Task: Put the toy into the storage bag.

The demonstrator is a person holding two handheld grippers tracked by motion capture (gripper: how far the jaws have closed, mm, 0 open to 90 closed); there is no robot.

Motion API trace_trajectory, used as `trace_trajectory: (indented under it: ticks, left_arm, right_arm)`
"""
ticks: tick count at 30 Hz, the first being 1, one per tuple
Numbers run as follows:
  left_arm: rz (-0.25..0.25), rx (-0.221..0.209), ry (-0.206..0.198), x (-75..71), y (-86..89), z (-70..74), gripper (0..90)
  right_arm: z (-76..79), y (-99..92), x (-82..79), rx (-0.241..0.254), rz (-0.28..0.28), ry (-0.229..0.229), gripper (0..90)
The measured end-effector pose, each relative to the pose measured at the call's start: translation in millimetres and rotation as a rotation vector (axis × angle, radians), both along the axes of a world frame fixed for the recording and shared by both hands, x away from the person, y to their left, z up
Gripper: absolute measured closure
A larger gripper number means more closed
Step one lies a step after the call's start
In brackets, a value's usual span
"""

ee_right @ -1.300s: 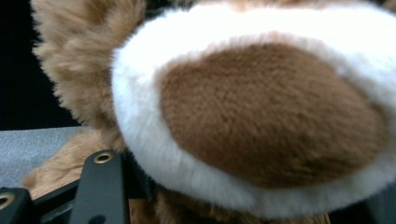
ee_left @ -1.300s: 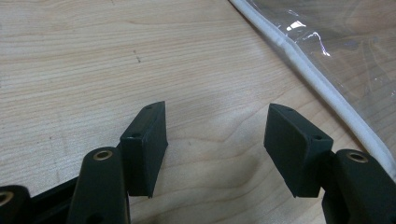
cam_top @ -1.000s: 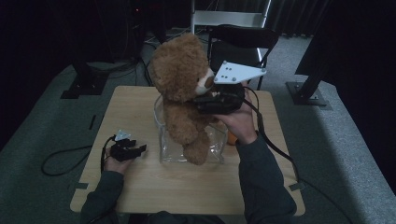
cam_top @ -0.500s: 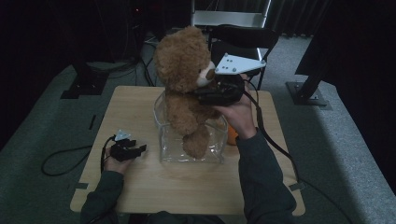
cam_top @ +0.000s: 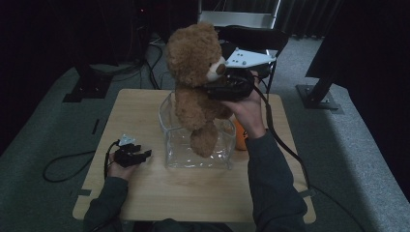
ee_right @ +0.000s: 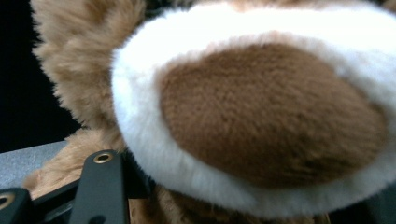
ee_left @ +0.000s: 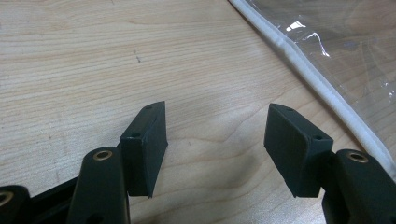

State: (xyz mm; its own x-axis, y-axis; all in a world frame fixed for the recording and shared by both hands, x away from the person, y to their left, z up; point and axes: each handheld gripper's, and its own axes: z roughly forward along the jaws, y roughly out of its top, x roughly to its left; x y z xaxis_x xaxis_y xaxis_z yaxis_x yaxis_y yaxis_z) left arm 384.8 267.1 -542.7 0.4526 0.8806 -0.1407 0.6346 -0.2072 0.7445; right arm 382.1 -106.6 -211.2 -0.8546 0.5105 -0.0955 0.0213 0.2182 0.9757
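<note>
A brown teddy bear (cam_top: 196, 82) hangs upright over a clear plastic container (cam_top: 179, 145) in the middle of the wooden table (cam_top: 193, 193). My right gripper (cam_top: 212, 92) is shut on the bear's body just under its head. In the right gripper view the bear's white and brown muzzle (ee_right: 271, 112) sits close above the jaws, hiding their tips. One leg of the bear dangles into the container's mouth. My left gripper (cam_top: 142, 155) rests on the table left of the container, open with nothing in it (ee_left: 215, 112).
An orange object (cam_top: 240, 137) stands on the table behind my right forearm, right of the container. The container's white piped rim (ee_left: 322, 88) runs just beyond the left jaws. A chair (cam_top: 251, 36) stands behind the table, and cables trail off the left edge.
My right gripper has carried the bear slightly to the right and farther back over the container. The left gripper has stayed where it was.
</note>
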Motion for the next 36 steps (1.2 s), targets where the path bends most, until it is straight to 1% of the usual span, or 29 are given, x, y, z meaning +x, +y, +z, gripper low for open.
trace_trajectory:
  ticks: [9,14,22,28,36]
  left_arm:
    - [-0.001,-0.002,0.001,0.1,0.3,0.0,39.8]
    - [-0.001,-0.002,0.001,0.2,0.4,0.0,39.8]
    - [0.000,-0.002,0.000,0.2,0.3,-0.2,39.8]
    - [0.000,-0.001,-0.001,0.3,0.4,-0.2,39.8]
    - [0.001,-0.001,-0.001,0.3,0.4,-0.2,39.8]
  right_arm:
    - [0.6,-3.2,12.8,0.022,-0.035,0.012,37.6]
    - [1.3,-5.8,18.9,0.037,-0.064,0.015,37.6]
    - [2.7,-9.7,26.0,0.075,-0.110,0.029,37.6]
    - [3.6,-12.7,33.0,0.095,-0.159,0.041,37.6]
    - [3.6,-15.3,41.2,0.113,-0.243,0.037,37.6]
